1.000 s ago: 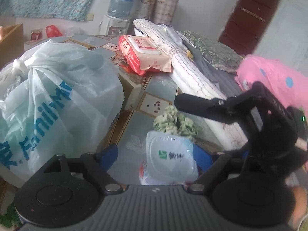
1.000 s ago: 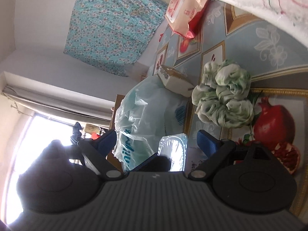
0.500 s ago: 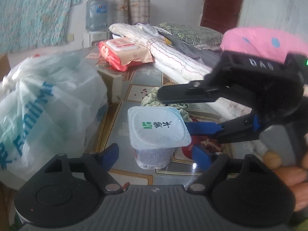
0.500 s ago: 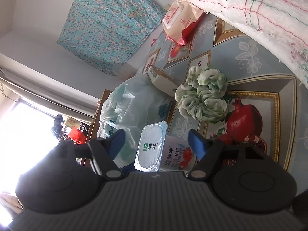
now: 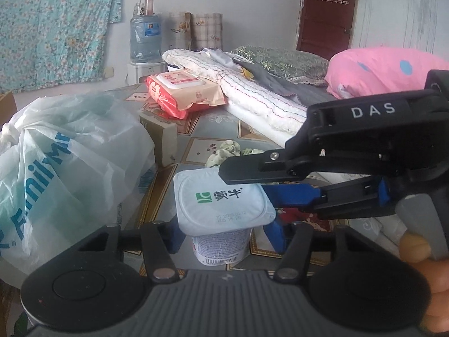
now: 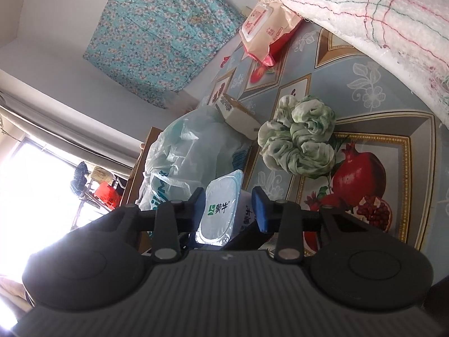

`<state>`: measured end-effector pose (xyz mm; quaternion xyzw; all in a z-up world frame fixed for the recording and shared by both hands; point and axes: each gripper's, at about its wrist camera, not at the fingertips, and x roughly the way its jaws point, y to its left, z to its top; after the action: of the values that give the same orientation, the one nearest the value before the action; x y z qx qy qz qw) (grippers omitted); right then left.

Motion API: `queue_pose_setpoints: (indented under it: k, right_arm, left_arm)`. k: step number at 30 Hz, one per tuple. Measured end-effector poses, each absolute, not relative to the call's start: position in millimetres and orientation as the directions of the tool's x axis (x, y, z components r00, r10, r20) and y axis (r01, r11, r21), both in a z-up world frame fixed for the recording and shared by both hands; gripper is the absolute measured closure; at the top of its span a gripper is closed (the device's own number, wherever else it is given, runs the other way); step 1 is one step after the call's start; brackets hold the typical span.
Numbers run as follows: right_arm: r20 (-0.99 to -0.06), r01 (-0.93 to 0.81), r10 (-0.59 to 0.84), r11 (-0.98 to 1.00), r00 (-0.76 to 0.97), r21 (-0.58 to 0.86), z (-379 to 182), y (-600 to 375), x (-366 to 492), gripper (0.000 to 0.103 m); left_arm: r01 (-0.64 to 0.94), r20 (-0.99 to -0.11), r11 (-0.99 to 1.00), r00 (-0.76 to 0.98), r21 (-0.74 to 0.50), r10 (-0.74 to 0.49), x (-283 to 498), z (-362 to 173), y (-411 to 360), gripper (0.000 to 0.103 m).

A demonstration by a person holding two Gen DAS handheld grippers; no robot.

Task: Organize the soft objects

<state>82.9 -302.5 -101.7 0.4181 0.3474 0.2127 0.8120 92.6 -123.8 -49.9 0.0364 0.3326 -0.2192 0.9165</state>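
The yogurt cup [image 5: 223, 213] stands between the pads of both tongs at once. Left tongs [image 5: 224, 234]: jaws closing, blue pads at either side of the cup body under its lid; contact is hidden by the lid rim, so whether they press cannot be told. Right tongs [image 6: 228, 210]: jaws closing, narrow, one pad beside the lid and one beside the cup wall; a firm grip cannot be confirmed. In the left view the right tongs cross from the right, upper finger over the lid's far edge. The scrunchie [image 6: 299, 137], green and white, lies on the tabletop [image 6: 364, 84] ahead of the right tongs, mostly hidden behind them in the left view. A plastic bag [image 5: 64, 165] sits left of the left tongs, cut off by the frame. Wipes pack [image 5: 182, 92] and folded blanket [image 5: 252, 95] lie beyond. A hand [image 5: 426, 278] shows only partly at the right edge.
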Motion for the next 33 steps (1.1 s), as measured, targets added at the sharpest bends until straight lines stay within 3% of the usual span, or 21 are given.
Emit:
queue_pose_setpoints:
  k: [6,10,13,25,29,33]
  right_arm:
    - [-0.369,-0.081,0.641,0.559,0.672,0.825,-90,-301,76,0.068]
    - [-0.348,-0.137,0.647,0.576,0.678,0.806,-67,-292,72,0.068]
    - [-0.316,-0.208,0.678,0.574,0.664,0.792,-45,-279,74,0.068]
    - [-0.273,-0.548,0.861,0.489,0.429,0.679,53,-140,111,0.066]
    - [-0.329,-0.583,0.907,0.421,0.263,0.695,68,-63,139,0.066]
    - [-0.410,-0.600,0.903,0.399,0.126,0.694,69,16,159,0.066]
  left_arm:
    - [0.420,-0.602,0.903,0.698,-0.093,-0.387,85,-38,-117,0.045]
    - [0.399,-0.574,0.911,0.725,-0.100,-0.381,78,-18,-103,0.054]
    - [0.364,-0.545,0.926,0.758,-0.101,-0.358,72,3,-87,0.054]
    - [0.024,-0.436,0.997,0.899,-0.068,-0.051,42,84,24,0.054]
    - [-0.101,-0.466,0.993,0.882,-0.055,0.064,39,98,79,0.054]
    - [-0.201,-0.556,0.978,0.820,-0.058,0.135,48,101,137,0.054]
